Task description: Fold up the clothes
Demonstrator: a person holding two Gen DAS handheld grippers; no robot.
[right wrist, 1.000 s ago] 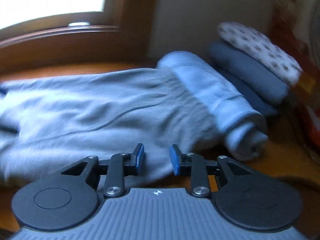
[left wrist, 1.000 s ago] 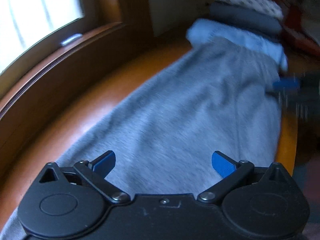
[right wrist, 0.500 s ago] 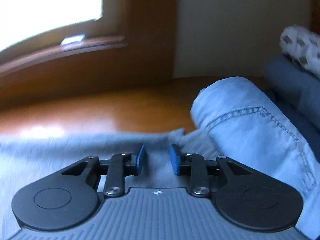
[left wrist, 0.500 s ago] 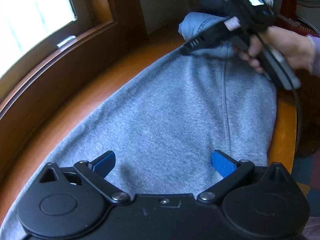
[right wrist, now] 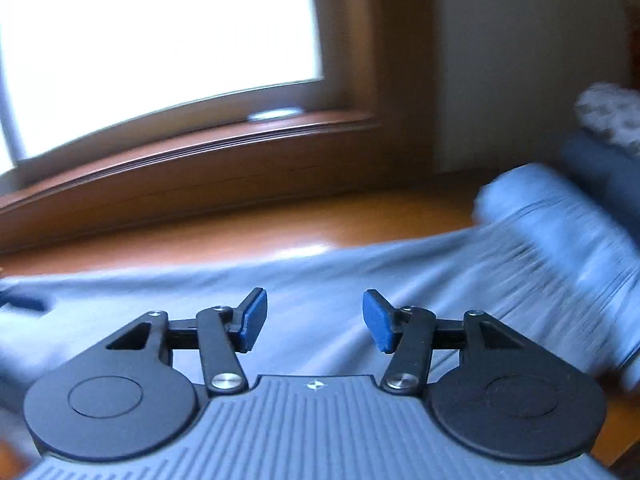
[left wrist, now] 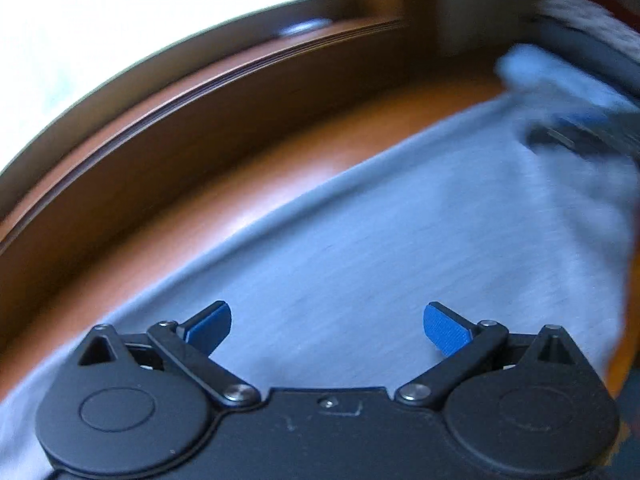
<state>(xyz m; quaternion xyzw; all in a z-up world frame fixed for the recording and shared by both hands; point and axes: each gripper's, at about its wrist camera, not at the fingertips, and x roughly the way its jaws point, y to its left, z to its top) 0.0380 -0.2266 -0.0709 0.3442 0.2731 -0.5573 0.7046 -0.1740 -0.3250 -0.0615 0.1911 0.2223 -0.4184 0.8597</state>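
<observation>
1. The grey garment (left wrist: 400, 240) is spread flat along the orange-brown wooden surface (left wrist: 256, 184) under the window sill (right wrist: 200, 152); its far end lies against a rolled light-blue garment (right wrist: 552, 208), behind which a stack of folded clothes (right wrist: 600, 152) is seen.

2. The left tool (left wrist: 327, 326) is spread wide above the cloth with nothing gripped. The right tool (right wrist: 314, 318) is opening — no fabric is seen between its pads, so the garment is held by neither.

3. Both views are streaked by motion blur; a grasp attempted at this pace could be misjudged, and only the top layer might be pinched — the fold would then come out uneven.

4. The right edge of the garment lies close to the edge of the surface (left wrist: 628, 320); if it is dragged that way, part of it could slip off.

5. The rolled garment touches the grey one, so it could be pulled along or unrolled when the far end is lifted, and the stack behind could be disturbed.

6. In the left view a dark blurred shape, probably the right tool, is seen over the far end (left wrist: 580, 136); a collision is possible if both are brought to the same corner.
</observation>
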